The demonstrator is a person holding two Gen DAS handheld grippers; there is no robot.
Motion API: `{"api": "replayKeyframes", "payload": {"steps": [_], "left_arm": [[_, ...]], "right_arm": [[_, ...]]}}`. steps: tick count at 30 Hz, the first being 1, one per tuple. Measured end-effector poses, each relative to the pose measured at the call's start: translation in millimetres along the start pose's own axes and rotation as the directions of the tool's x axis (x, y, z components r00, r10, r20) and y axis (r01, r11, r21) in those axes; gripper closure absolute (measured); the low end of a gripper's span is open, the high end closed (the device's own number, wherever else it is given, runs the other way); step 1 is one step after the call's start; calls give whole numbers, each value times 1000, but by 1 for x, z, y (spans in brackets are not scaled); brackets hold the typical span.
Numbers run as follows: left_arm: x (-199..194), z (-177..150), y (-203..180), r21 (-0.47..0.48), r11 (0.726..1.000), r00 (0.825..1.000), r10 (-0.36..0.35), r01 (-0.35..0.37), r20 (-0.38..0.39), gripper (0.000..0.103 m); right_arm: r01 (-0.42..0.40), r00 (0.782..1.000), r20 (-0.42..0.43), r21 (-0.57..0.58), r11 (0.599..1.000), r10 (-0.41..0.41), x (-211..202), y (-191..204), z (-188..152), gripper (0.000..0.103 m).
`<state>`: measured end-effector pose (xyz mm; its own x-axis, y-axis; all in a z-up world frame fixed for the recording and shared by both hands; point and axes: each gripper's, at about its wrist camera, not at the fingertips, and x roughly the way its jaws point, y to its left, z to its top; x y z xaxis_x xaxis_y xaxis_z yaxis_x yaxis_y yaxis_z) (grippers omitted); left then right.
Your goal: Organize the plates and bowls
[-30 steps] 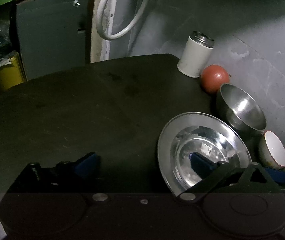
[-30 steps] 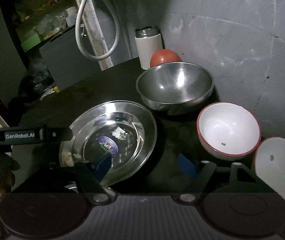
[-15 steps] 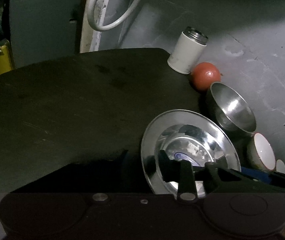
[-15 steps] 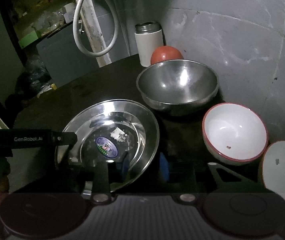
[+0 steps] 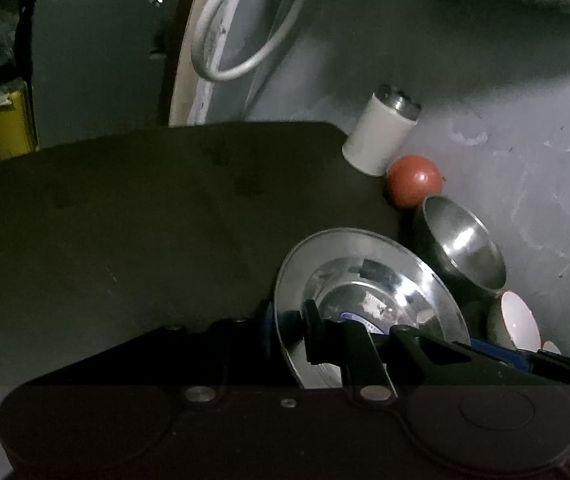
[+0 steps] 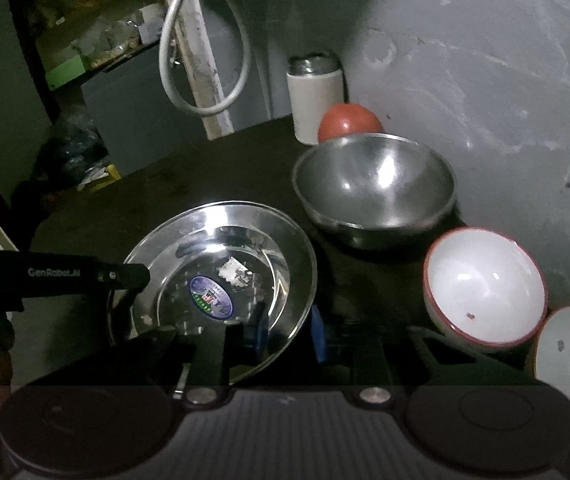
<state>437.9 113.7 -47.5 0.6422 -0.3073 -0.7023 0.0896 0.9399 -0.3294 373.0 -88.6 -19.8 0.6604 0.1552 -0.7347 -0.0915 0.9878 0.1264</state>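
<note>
A steel plate (image 5: 369, 280) (image 6: 221, 272) with a blue sticker lies on the dark table (image 5: 145, 220). My left gripper (image 5: 287, 330) is shut on the plate's near left rim. My right gripper (image 6: 287, 330) is shut on the plate's near right rim. Behind the plate sits a steel bowl (image 6: 373, 184) (image 5: 461, 248). Two white bowls with red rims, one (image 6: 485, 292) and a second (image 6: 569, 364), stand to the right along the wall.
A white canister (image 6: 315, 92) (image 5: 377, 136) and a red ball (image 6: 349, 122) (image 5: 415, 180) stand at the back by the grey wall. A white hose (image 5: 225, 40) hangs behind the table. The left gripper's body (image 6: 53, 276) shows in the right wrist view.
Both grippers were open a second ago and have closed onto the plate's near rim. Both have moved closer to the plate.
</note>
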Motion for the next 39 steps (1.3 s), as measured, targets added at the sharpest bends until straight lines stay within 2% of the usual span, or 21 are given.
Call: {"api": "replayKeyframes", "payload": {"steps": [7,14,25,33,39], "left_arm": [[-27,1,-2,19,1000,999,-2,2,51,87],[-51,-14,-14,40,999,998,-12,10,67,87],[-85,-54,-36,75,996,997,-43,38,62,87],[-107,-82,-45,97,995,997,-33,25,76,87],[-117,-101,-48,108,994,998,-28,21,58,86]], "right_arm": [[-27,999,40,-7,1000,27,-16,6,6,77],[-34,998,59,-21,999,36,-39,6,1,77],[-32,998,62,-18,999,33,-82,-4,-28,77],[-44,998,43,-27,999,45,-107,-7,-50,76],[-53,998,19,-31,998,53,-119,-8,-66,76]]}}
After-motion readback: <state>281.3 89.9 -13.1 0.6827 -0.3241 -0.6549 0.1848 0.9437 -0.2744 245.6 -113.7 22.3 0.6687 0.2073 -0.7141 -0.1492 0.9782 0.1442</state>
